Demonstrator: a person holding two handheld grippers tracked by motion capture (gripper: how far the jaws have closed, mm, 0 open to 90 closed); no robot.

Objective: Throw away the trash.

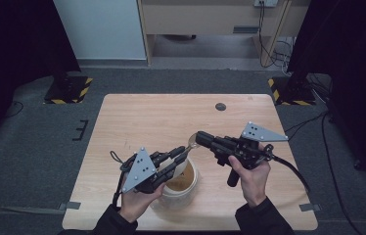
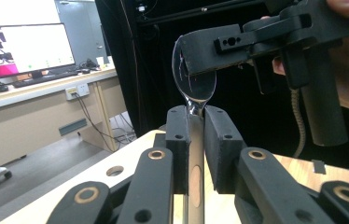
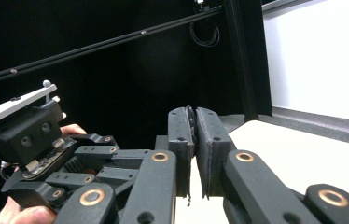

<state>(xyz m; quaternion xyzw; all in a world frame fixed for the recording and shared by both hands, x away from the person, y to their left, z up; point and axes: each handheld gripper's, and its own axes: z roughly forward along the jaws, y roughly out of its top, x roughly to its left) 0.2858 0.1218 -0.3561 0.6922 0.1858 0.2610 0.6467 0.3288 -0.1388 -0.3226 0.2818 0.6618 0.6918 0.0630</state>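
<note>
A metal spoon [image 2: 196, 91] is held between both grippers above the table. My left gripper [image 2: 194, 112] is shut on the spoon's handle [image 2: 194, 154], with the bowl sticking up past the pads. My right gripper [image 1: 199, 138] comes in from the right and is shut on the spoon's bowl [image 1: 191, 141]; one of its fingers [image 2: 210, 46] crosses the bowl. In the right gripper view the right gripper [image 3: 194, 114] has its pads pressed together with only a thin edge between them. In the high view my left gripper [image 1: 182, 152] hangs over a white tub [image 1: 187, 187].
The white tub holds something brown [image 1: 177, 182] and stands near the front edge of the wooden table [image 1: 137, 117]. A round hole [image 1: 220, 106] is at the table's far side. Dark carpet surrounds the table, and a desk with a monitor [image 2: 23, 46] lies beyond.
</note>
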